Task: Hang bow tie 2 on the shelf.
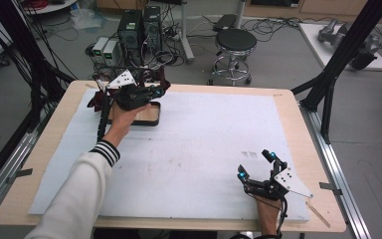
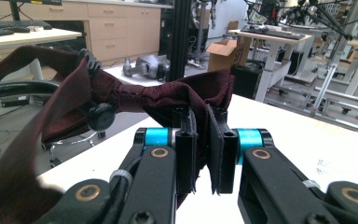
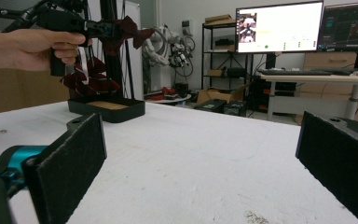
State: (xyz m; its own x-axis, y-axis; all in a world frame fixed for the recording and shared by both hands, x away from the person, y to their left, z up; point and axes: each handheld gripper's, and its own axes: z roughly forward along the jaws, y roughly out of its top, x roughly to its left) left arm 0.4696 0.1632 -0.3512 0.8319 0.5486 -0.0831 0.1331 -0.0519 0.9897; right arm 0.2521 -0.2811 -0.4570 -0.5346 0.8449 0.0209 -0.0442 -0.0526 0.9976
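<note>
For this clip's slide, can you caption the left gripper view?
Left gripper shut on a dark red cloth bag with drawstring toggles, lifted above the white table.

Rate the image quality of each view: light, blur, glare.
High view: even, soft light, slightly grainy, faint shadows on the white mat. Left gripper view: dark red cloth sharp, near fold blurred. Right gripper view: monitor glares, near pads soft.

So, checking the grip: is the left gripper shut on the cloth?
Shut: the left gripper has its black pads pinching the dark red cloth, lifted above the tray.
</note>
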